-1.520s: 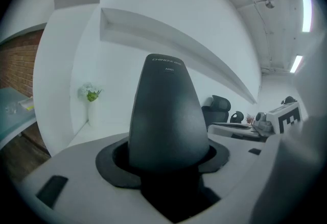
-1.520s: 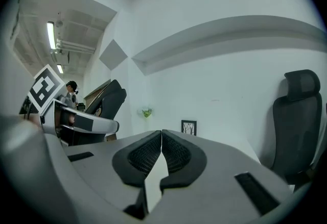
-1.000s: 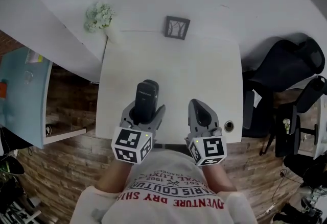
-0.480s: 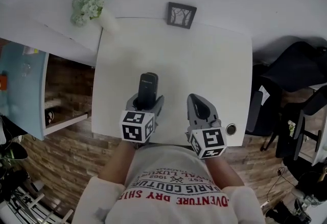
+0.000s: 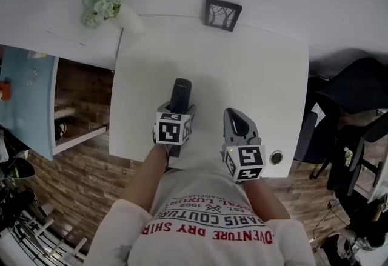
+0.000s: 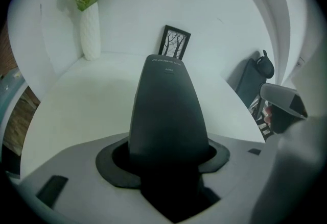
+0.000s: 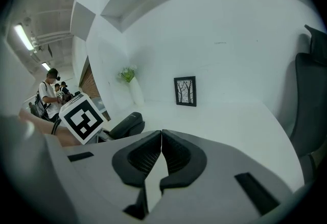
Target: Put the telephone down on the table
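Looking steeply down, the head view shows a white table (image 5: 242, 77) filling the middle of the frame, with both grippers at its lower edge. The left gripper (image 5: 176, 114), lower centre-left, has its jaws spread moderately and closed on the lower end of a black cordless telephone (image 5: 180, 92). The handset juts from the jaws toward the top of the frame, over the lower-left part of the tabletop. Whether its far end touches the surface cannot be told. In the left gripper view the handset rises from between the dark pads and fills the centre of the frame.

The right gripper (image 5: 234, 117), lower centre-right and just beside the left one, has its jaws brought together with nothing between them. The right gripper view shows the ribbed pads meeting at their tips.

A small framed picture of bare trees (image 5: 222, 14) stands at the table's upper edge. A white vase of pale flowers (image 5: 104, 3) sits at upper left. A round cable grommet (image 5: 276, 157) marks the table's lower right corner, and dark office chairs (image 5: 357, 95) occupy the right edge.
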The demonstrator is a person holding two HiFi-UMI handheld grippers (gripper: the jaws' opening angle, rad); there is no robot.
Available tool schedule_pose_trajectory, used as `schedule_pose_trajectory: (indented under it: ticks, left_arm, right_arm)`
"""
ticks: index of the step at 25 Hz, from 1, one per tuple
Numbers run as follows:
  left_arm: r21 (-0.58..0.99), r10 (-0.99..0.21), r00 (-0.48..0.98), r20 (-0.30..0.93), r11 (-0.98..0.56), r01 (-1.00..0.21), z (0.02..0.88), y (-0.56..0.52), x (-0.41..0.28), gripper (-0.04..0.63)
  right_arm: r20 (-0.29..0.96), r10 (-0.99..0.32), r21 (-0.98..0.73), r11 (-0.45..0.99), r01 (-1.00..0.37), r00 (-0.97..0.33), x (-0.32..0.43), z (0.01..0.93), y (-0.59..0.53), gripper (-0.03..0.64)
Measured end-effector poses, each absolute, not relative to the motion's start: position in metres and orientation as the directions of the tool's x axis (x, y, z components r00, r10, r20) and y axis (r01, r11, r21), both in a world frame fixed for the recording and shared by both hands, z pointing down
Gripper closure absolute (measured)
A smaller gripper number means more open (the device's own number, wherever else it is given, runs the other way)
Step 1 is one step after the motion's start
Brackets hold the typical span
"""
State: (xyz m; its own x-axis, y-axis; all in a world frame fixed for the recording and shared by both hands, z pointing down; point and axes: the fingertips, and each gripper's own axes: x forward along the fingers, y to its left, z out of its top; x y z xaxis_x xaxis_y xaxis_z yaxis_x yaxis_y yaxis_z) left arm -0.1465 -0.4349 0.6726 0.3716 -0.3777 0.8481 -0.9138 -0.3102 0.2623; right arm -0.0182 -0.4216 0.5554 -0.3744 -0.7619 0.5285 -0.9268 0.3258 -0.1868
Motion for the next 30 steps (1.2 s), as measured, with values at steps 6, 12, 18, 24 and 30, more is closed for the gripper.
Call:
schedule_pose_trajectory:
  ticks: [6, 12, 18, 24, 30]
  left_arm:
    - [0.216, -0.306, 0.343, 0.888, -0.382, -0.899, 0.69, -0.435, -0.143, 0.31]
    - [0.167, -0.303, 0.306, 0.903, -0.408, -0.898, 0.694, -0.431, -0.138, 0.31]
    - [0.163, -0.35, 0.302, 0.887, -0.375, -0.913, 0.693, -0.432, -0.139, 0.31]
    - [0.197, -0.353, 0.341, 0.871, -0.384, -0.902, 0.691, -0.431, -0.136, 0.298]
    - [0.262, -0.335, 0.402, 0.852, -0.391, -0.882, 0.685, -0.425, -0.13, 0.214]
  right_arm:
    - [0.549, -0.743, -0.199, 0.329, -0.923, -0.383, -0.024, 0.569, -0.428, 0.592]
    - [0.551, -0.734, -0.204, 0.343, -0.917, -0.397, -0.027, 0.571, -0.429, 0.592]
    - [0.553, -0.733, -0.197, 0.348, -0.917, -0.396, -0.026, 0.567, -0.425, 0.592]
    - [0.561, -0.728, -0.192, 0.349, -0.917, -0.394, -0.023, 0.564, -0.414, 0.592]
    - [0.562, -0.732, -0.184, 0.344, -0.921, -0.385, -0.02, 0.561, -0.403, 0.592]
